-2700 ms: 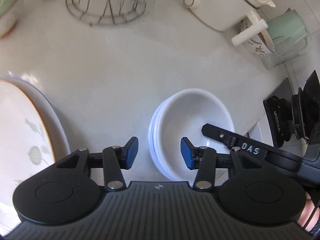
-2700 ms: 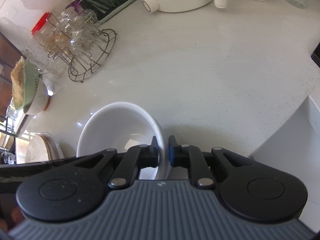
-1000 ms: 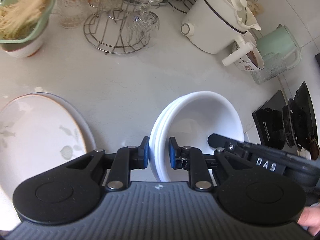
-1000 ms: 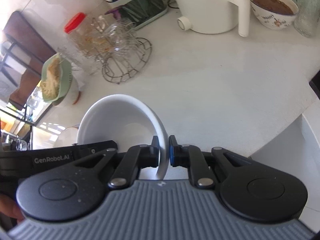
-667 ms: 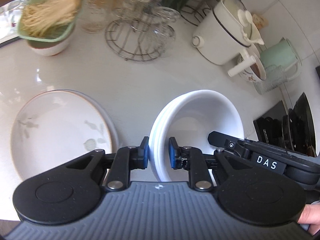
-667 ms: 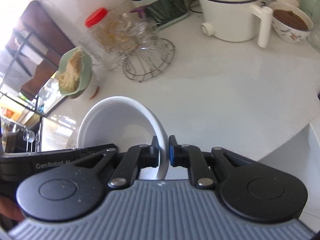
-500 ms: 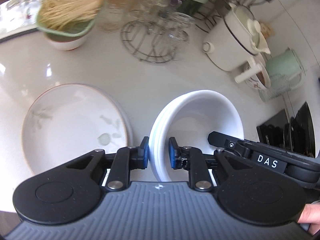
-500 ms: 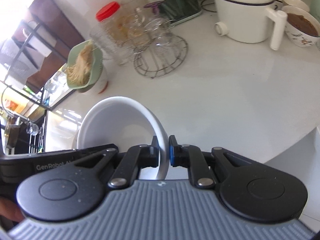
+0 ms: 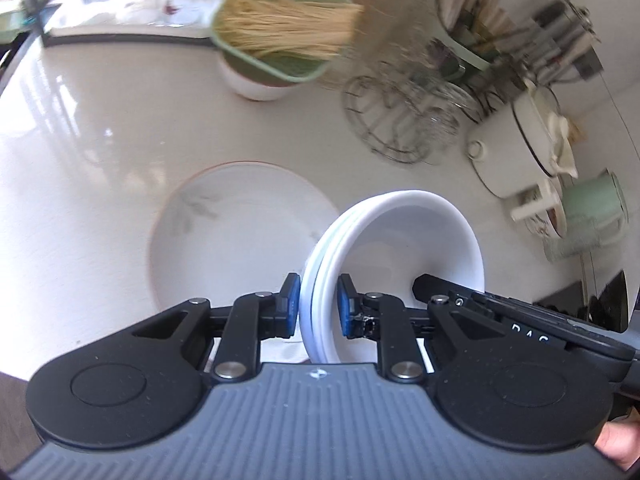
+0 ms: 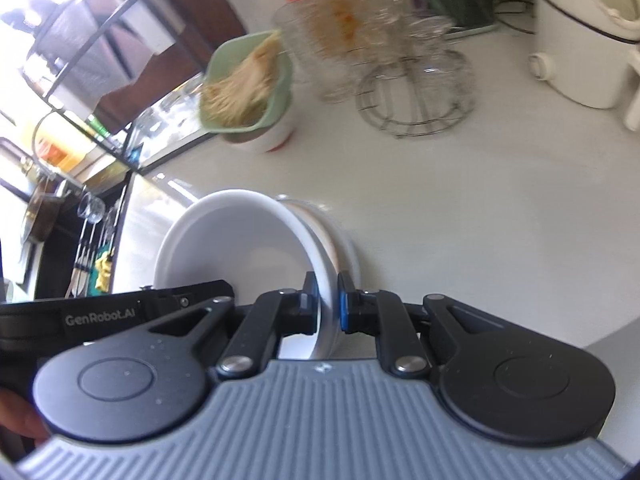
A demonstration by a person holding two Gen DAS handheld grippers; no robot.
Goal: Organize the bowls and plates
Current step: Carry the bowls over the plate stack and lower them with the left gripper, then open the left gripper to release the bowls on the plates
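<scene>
A stack of white bowls (image 9: 404,240) hangs above the white counter, held from both sides. My left gripper (image 9: 319,307) is shut on the stack's left rim. My right gripper (image 10: 328,305) is shut on the opposite rim of the white bowls (image 10: 240,240). A stack of leaf-patterned plates (image 9: 236,232) lies on the counter just left of and under the bowls, its edge peeking out behind the bowls (image 10: 340,232) in the right wrist view. The other gripper's body shows at the lower side of each view.
A green basket of dry noodles (image 9: 280,36) sits on a white bowl behind the plates. A red-lidded jar (image 10: 316,24), a wire rack of glasses (image 9: 404,120), a white pot (image 9: 532,136) and a green kettle (image 9: 596,208) line the back. A dark shelf (image 10: 80,60) borders the counter's left end.
Both grippers have carried the stack of bowls leftward along the counter and rolled a little. The plates now lie right beside and under the bowls, and the noodle basket is nearer.
</scene>
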